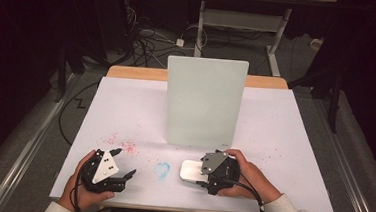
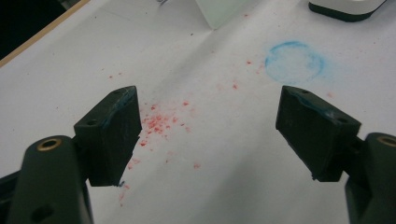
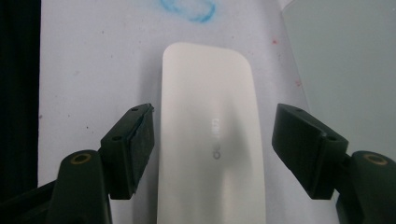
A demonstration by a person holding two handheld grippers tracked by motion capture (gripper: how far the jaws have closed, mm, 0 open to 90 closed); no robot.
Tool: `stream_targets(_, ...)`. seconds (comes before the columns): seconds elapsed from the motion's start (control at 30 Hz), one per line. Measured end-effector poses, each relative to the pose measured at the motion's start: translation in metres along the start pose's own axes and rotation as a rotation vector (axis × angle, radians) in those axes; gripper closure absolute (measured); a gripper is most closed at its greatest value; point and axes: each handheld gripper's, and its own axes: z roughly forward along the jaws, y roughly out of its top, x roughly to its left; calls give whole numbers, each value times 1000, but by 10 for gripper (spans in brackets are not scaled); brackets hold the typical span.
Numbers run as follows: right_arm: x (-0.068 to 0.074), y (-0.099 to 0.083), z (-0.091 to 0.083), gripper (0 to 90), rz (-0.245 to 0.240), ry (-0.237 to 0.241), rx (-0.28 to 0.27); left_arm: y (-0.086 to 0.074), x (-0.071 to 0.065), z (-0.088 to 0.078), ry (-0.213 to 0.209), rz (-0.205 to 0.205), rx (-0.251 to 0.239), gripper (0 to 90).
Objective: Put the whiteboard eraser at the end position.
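I'm hovering my right gripper (image 3: 212,140) over the white eraser (image 3: 210,135) near the table's (image 1: 270,192) front edge — jaws spread, straddling it, not touching. My left gripper (image 2: 208,135) is hanging wide apart over red specks (image 2: 161,123) — toward the front-left corner.

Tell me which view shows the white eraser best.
The right gripper view: the white eraser lies lengthwise between the right tool's open jaws, grey lettering visible. The high view shows it small, partly under that tool. The left gripper view catches just a corner at the top edge.
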Motion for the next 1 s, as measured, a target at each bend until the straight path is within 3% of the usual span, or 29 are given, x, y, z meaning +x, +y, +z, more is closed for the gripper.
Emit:
stream_targets(0.23, -3, -2, -14, 305, 29, -64, -90, 0, 0, 0, -1, 1, -4, 215)
stream_targets(0.47, -9, -6, -26, 289, 77, -205, -137, 0, -1, -1, 6, 7, -8, 215)
stream_targets(0.8, -13, -9, -35, 246, 115, -285, -184, 0, -1, -1, 3, 13, -6, 215)
stream_targets(1.0, -12, -9, -41, 208, 133, -361, -213, 0, -2, 0, 1, 12, -6, 214)
